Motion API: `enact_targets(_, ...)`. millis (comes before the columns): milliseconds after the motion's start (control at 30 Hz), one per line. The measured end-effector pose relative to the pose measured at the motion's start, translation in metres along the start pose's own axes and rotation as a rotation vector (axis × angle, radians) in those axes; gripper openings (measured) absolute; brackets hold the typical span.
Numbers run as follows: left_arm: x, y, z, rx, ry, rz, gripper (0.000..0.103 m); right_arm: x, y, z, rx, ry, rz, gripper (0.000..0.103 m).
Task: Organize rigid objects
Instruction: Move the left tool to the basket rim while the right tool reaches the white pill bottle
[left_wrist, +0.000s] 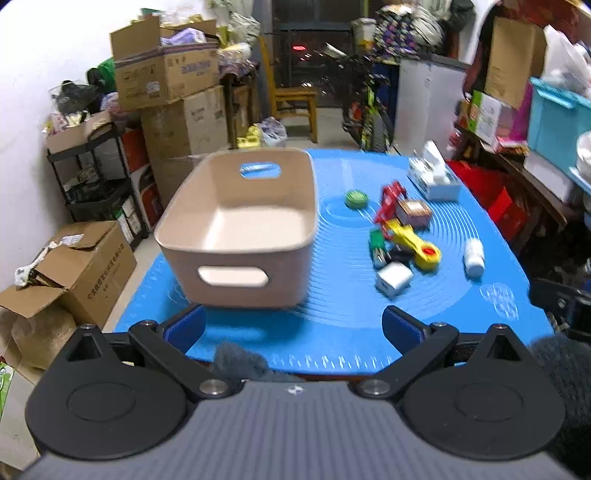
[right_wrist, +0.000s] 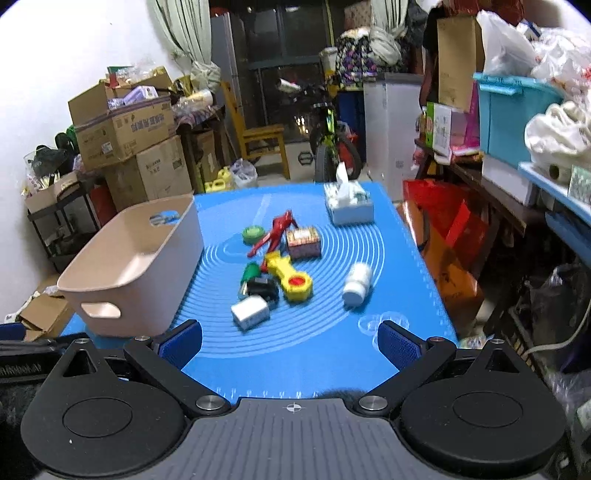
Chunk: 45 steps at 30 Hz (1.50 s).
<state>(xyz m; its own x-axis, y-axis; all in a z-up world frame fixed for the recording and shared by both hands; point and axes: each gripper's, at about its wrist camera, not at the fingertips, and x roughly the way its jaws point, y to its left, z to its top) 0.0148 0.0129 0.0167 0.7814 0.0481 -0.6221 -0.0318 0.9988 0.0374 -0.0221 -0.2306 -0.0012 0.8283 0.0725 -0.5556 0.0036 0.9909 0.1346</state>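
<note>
Clearly spread wide and empty, both: left gripper (left_wrist: 293, 326) facing the pink bin (left_wrist: 236, 236) at the blue mat (left_wrist: 343, 314)'s left edge, right gripper (right_wrist: 290, 341) above the near edge. Mid-mat, blurred by motion: white cube (right_wrist: 250, 312), black piece (right_wrist: 263, 288) half hidden beneath yellow toy (right_wrist: 290, 277), white bottle (right_wrist: 357, 283) lying apart. Tissue box (right_wrist: 347, 206) near the far edge.
</note>
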Motion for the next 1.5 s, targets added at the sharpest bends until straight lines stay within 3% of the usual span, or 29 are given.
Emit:
enact_targets(300,0.016,0.045,0.053,-0.074,-0.031,0.093,0.101,0.028,-0.003,0.040,0.014,-0.041,-0.003,0.101)
enact_targets(667,0.087,0.105,0.100,-0.089,0.035,0.129,0.099,0.112,-0.013,0.075,0.042,0.007,-0.064,0.100)
enact_targets(767,0.111,0.121,0.105,-0.099,0.072,0.131,0.091,0.143,-0.017,0.079,0.053,0.034,-0.067,0.100)
enact_targets(933,0.148,0.142,0.106,-0.092,0.154,0.174,0.089,0.191,-0.024,0.078,0.055,0.093,-0.119,0.097)
enact_targets(1133,0.184,0.161,0.105,-0.132,0.252,0.155,0.081,0.238,-0.033,0.068,0.083,0.190,-0.182,0.094)
enact_targets(1500,0.210,0.166,0.093,-0.150,0.378,0.091,0.052,0.280,-0.053,0.053,0.132,0.298,-0.273,0.087)
